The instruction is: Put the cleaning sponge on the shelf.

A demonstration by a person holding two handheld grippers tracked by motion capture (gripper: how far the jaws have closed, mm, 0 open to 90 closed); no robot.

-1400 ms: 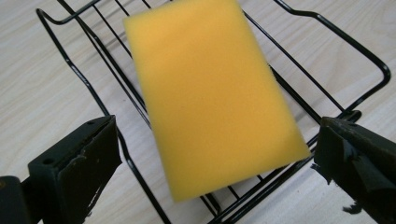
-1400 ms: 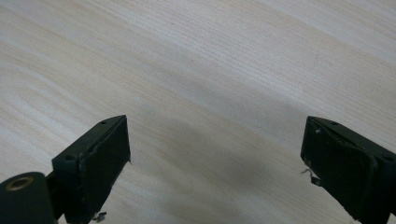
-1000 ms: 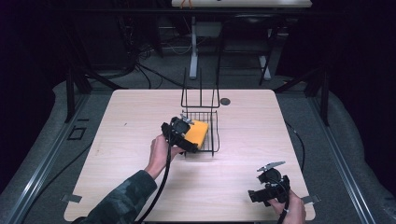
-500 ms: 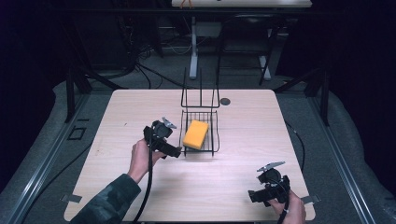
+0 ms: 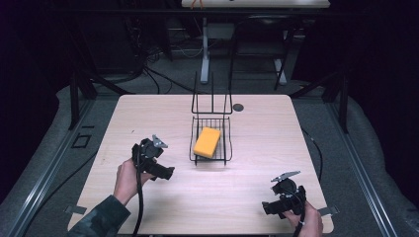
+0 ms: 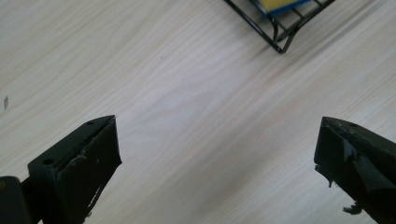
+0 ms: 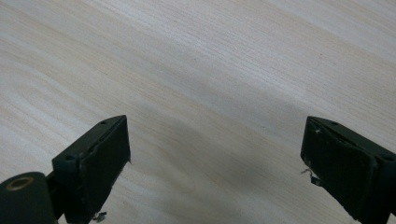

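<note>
Writing: nothing readable anywhere, no brand or label on the sponge (image 5: 207,141) or wire basket (image 5: 227,148).
Sponge: yellow, lying flat inside the wire basket mid-table; blue underside peeking through the wires in the left gripper view.
Left gripper (image 5: 167,173): jaws spread wide, holding nothing, hovering just left of the basket's front corner.
Right gripper (image 5: 267,208): wide open too, empty, down by the table's (image 5: 148,113) near right edge.
Open room: bare wood between both grippers and all round the basket.

Lighting: table (image 5: 148,118) evenly lit from above, surroundings dark. Soft shadows on wood. Gripper views perhaps slightly blurred near jaws.
</note>
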